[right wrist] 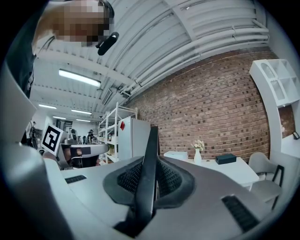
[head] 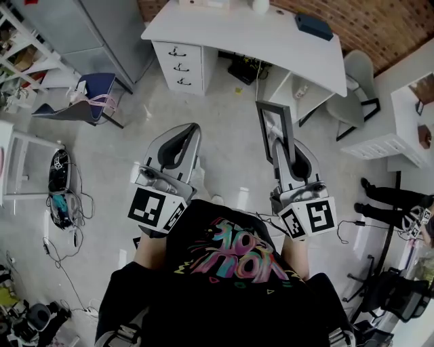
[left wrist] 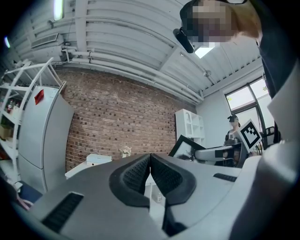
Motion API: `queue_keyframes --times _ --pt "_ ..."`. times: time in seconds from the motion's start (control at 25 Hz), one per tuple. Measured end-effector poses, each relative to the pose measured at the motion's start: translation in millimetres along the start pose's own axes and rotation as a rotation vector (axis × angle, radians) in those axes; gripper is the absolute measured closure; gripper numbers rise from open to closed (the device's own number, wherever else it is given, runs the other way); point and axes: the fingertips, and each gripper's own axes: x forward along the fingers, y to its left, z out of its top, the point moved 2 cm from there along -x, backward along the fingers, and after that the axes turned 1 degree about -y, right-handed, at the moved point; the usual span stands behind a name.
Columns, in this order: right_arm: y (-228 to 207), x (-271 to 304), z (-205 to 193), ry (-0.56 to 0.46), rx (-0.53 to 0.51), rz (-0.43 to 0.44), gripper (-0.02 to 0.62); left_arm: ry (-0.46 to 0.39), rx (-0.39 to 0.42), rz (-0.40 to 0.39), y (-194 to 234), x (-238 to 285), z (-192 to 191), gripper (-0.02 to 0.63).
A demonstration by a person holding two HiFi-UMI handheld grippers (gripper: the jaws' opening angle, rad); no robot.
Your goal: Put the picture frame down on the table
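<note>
My right gripper [head: 287, 150] is shut on a black picture frame [head: 274, 127], which it holds on edge and upright, in the air above the floor. In the right gripper view the frame's dark edge [right wrist: 149, 168] runs up between the two pads. From the left gripper view the frame [left wrist: 186, 145] shows at the right. My left gripper [head: 182, 141] hovers beside it, shut, with nothing between its pads [left wrist: 138, 172]. The white table [head: 251, 37] stands ahead, beyond both grippers, and also appears in the right gripper view as the table [right wrist: 234, 171].
On the table are a dark box [head: 313, 26] and a white vase [head: 260, 5]; drawers [head: 178, 64] hang under its left end. A grey chair [head: 359, 74] stands at its right, a blue chair [head: 91, 91] at the left. Cables [head: 61, 196] lie on the floor; a person [head: 390, 203] stands at the right.
</note>
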Motion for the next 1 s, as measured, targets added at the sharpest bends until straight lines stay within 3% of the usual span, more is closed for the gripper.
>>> queue_keyframes --times 0.28,0.68,1.0 --pt "-25 85 -11 0.021 -0.002 -0.007 0.525 0.006 -0.01 -0.008 69 60 -15 0.581" --pt "-83 252 2 0.044 0.013 -0.057 0.525 0.037 -0.008 -0.045 205 186 -9 0.581" --pt "-104 342 1 0.056 0.025 -0.112 0.525 0.044 -0.023 -0.071 290 242 -16 0.581"
